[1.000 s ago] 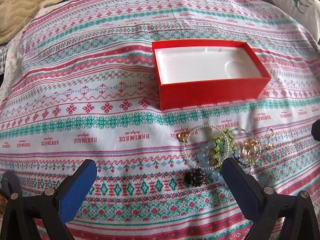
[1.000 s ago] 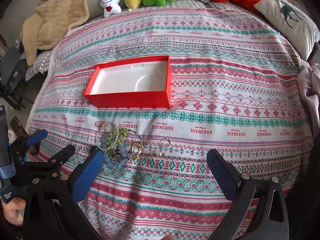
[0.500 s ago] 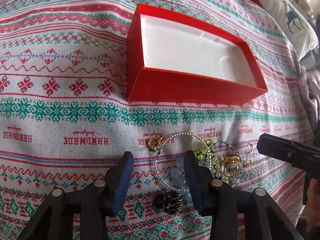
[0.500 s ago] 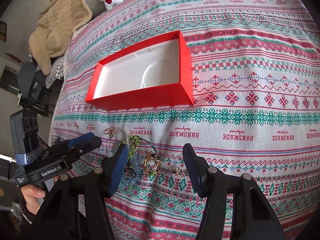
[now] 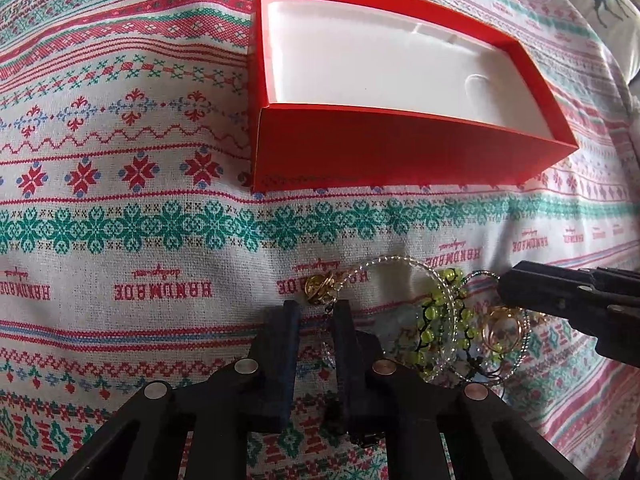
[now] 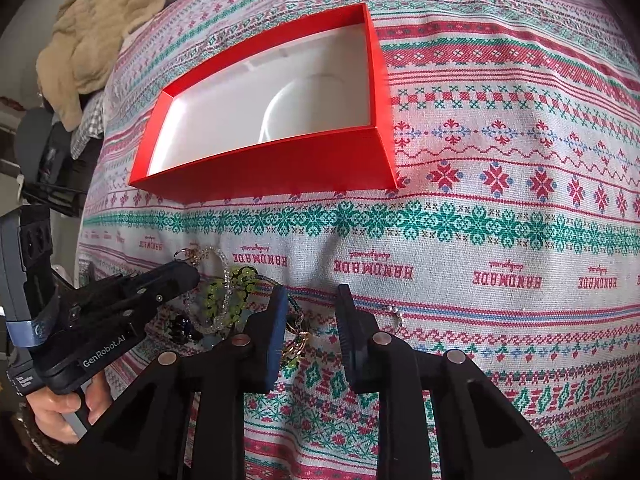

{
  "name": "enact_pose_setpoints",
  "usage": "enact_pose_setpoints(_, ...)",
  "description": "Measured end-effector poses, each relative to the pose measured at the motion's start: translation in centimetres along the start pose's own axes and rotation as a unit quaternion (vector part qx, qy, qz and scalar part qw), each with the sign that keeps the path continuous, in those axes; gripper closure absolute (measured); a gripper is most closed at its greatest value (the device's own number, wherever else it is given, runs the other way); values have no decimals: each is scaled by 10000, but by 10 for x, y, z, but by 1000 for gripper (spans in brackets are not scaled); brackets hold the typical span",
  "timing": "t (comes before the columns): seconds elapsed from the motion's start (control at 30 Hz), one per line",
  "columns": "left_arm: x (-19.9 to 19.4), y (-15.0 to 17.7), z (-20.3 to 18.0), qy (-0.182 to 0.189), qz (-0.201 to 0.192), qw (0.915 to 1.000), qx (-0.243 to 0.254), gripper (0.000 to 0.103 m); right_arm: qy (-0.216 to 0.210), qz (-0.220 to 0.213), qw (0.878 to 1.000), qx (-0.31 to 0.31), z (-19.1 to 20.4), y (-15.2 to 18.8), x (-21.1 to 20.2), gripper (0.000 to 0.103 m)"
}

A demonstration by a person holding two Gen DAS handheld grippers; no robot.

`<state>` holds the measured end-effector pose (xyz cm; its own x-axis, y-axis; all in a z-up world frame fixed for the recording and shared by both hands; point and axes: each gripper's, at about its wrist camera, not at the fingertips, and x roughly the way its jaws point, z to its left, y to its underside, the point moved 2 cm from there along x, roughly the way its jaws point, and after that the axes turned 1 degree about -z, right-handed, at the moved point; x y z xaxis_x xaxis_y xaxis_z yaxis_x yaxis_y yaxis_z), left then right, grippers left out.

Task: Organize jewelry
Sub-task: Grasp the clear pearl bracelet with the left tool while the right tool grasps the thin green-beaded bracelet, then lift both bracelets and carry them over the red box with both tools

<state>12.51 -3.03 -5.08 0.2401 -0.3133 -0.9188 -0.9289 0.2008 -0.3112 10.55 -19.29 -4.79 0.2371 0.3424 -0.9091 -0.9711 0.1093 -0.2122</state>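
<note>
Fingers (image 5: 345, 332) of the left gripper (image 5: 316, 312) hide part of the clear bead bracelet (image 5: 400, 264).

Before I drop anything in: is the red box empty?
Empty: the red box shows only its bare white liner; the jewelry lies outside.

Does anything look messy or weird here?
Yes. The jewelry lies in one tangled heap on the patterned cloth, with bracelets and rings overlapping. The red box beyond it holds nothing yet. One small beaded piece lies apart from the heap.
</note>
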Motion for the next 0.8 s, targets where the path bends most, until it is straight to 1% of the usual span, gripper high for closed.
enact_pose_setpoints(0.1, 3, -3, -9, -163, -35, 9998, 85, 100, 35, 44, 9999, -118, 5, 1, 4, 86)
enact_pose_setpoints(0.17, 5, -6, -15, -234, -66, 9997, 94, 102, 114, 31, 9997, -215, 9, 1, 5, 94)
enact_pose_setpoints(0.27, 5, -9, -19, -216, -114, 9997, 58, 103, 189, -61, 9994, -281, 13, 0, 2, 97)
enact_pose_setpoints(0.4, -6, -12, -22, -130, -260, 9995, 91, 103, 145, -287, 9990, -319, 21, -1, -13, 98)
enact_pose_setpoints(0.77, -45, -26, -37, 86, -864, 9962, 80, 103, -28, -885, 9957, -271, 26, 0, -61, 98)
enact_pose_setpoints(0.8, -54, -25, -31, 113, -914, 9957, 75, 103, -28, -943, 9952, -270, 26, 0, -65, 98)
